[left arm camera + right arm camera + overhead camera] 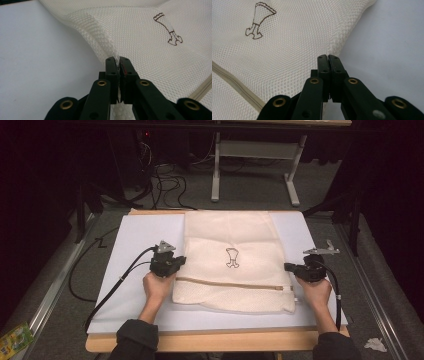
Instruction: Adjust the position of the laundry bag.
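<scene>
place: lab or recording studio | cues: black curtains (pixel 40 170), loose floor cables (pixel 167 182), bare metal stand (pixel 255 150), dim lighting

No legible words, brands or numbers anywhere. One sign: a small dark-brown outline emblem (pixel 231 258), flared at the top and narrow at the foot, on the cream mesh zip bag (pixel 235 240). Same emblem in the left gripper view (pixel 168 29) and right gripper view (pixel 260 20).
</scene>
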`<action>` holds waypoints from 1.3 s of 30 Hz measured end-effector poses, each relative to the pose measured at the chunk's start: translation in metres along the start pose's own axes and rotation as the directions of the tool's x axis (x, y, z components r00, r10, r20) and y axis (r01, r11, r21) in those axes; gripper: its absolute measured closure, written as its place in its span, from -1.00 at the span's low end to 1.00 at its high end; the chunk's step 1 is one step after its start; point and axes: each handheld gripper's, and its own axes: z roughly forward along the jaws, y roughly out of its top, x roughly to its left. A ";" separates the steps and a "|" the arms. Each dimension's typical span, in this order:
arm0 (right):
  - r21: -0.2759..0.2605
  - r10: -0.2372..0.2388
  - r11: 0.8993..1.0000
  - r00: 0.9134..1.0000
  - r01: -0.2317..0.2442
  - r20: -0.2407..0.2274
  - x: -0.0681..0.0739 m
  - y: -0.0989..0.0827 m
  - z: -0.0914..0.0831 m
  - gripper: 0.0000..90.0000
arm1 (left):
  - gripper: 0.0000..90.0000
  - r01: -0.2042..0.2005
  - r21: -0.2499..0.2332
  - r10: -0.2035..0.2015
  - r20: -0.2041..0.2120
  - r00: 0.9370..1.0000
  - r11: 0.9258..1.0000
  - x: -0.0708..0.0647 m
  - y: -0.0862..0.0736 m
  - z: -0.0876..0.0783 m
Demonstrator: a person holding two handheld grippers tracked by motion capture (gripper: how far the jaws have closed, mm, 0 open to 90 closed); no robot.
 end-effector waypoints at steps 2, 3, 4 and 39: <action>-0.002 -0.002 1.000 1.000 0.002 -0.004 0.001 0.000 0.001 1.00 | 0.93 -0.001 -0.003 0.001 -0.002 1.000 1.000 0.001 -0.001 -0.001; 0.000 -0.004 1.000 1.000 0.004 -0.005 0.002 0.000 0.001 1.00 | 0.93 0.004 -0.006 -0.004 -0.001 1.000 1.000 0.001 -0.001 -0.002; 0.002 -0.003 1.000 1.000 0.003 -0.007 0.003 0.001 0.001 1.00 | 0.93 0.005 -0.005 -0.005 0.000 1.000 1.000 0.002 -0.001 -0.003; -0.022 -0.050 0.999 0.995 0.048 -0.082 0.042 0.004 0.019 1.00 | 0.92 0.035 -0.019 -0.036 -0.047 0.998 0.999 0.025 -0.033 -0.034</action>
